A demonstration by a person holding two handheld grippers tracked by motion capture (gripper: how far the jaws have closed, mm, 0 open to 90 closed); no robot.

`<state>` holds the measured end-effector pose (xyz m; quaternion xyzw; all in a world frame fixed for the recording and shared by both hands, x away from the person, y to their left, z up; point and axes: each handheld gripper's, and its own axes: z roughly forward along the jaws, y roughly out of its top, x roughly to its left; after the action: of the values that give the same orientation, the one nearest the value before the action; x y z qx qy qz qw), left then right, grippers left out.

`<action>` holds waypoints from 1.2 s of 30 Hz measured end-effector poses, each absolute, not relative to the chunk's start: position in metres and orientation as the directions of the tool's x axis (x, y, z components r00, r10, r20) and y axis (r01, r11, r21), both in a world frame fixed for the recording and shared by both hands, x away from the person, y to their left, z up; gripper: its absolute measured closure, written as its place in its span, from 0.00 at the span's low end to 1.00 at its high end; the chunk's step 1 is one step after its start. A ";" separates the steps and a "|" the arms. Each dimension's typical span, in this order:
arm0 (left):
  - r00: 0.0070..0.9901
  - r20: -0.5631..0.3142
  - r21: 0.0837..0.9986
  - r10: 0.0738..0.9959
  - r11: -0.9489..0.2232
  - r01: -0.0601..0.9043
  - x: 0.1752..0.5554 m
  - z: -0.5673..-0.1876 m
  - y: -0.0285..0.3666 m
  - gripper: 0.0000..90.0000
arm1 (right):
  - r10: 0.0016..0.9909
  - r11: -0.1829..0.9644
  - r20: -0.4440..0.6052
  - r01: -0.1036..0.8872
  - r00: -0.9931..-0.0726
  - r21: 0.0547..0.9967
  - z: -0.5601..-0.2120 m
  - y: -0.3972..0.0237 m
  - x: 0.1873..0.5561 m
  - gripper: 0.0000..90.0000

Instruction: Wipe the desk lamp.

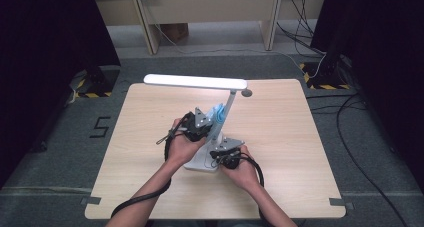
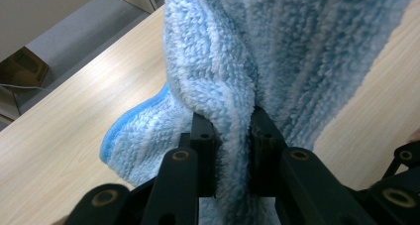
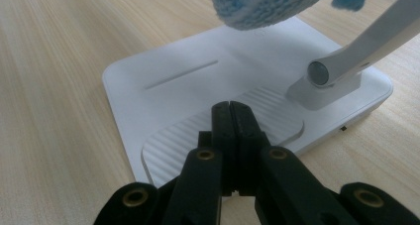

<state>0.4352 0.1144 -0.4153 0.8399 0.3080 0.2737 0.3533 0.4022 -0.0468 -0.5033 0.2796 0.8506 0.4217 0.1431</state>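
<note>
Your right gripper (image 3: 233, 108): it is nearest to you, at the near right of the lamp base, and its jaws are pressed together with nothing between them. In the right gripper view the closed tips rest over the ribbed oval pad (image 3: 223, 131) of the base; I cannot tell if they touch it.
Your right hand (image 1: 243, 168): it holds this gripper just beside the near right corner of the base.
Lamp base (image 1: 202, 161): a flat white square plate, lying on the table between your two hands, a little near from the table's middle.
Your left gripper (image 2: 233, 131): it grips the blue cloth; a fold of the cloth is squeezed between the two pads, so the jaws stand a little apart.
Your left hand (image 1: 182, 144): it holds the left gripper to the left of the lamp arm, a bit farther than the right one.
Blue cloth (image 1: 218, 114): fluffy and light blue, it hangs from your left gripper against the slanted lamp arm, above the base.
Lamp arm (image 1: 226, 112): white, it rises from the base and leans to the far right.
Lamp head (image 1: 195, 81): a long white bar, lit, stretched to the left over the far half of the table.
Table (image 1: 280, 137): light wood, bare around the lamp.
</note>
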 end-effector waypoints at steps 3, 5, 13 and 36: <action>0.659 0.245 0.754 0.711 -0.567 0.331 0.436 -0.419 0.115 0.84 | 0.597 0.485 -0.003 0.359 -0.802 0.797 -0.503 -0.047 0.402 1.00; 0.659 0.251 0.749 0.709 -0.574 0.332 0.436 -0.422 0.115 0.84 | 0.596 0.487 -0.006 0.356 -0.803 0.797 -0.503 -0.047 0.402 1.00; 0.666 0.256 0.736 0.701 -0.588 0.336 0.435 -0.428 0.116 0.84 | 0.596 0.489 -0.006 0.357 -0.803 0.796 -0.503 -0.046 0.402 1.00; 0.677 0.249 0.688 0.693 -0.619 0.380 0.438 -0.453 0.122 0.84 | 0.595 0.487 -0.005 0.356 -0.804 0.798 -0.503 -0.046 0.402 1.00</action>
<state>0.4382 0.1215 -0.4527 0.8627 0.3109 0.2551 0.3067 0.4024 -0.0463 -0.5034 0.2795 0.8504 0.4226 0.1417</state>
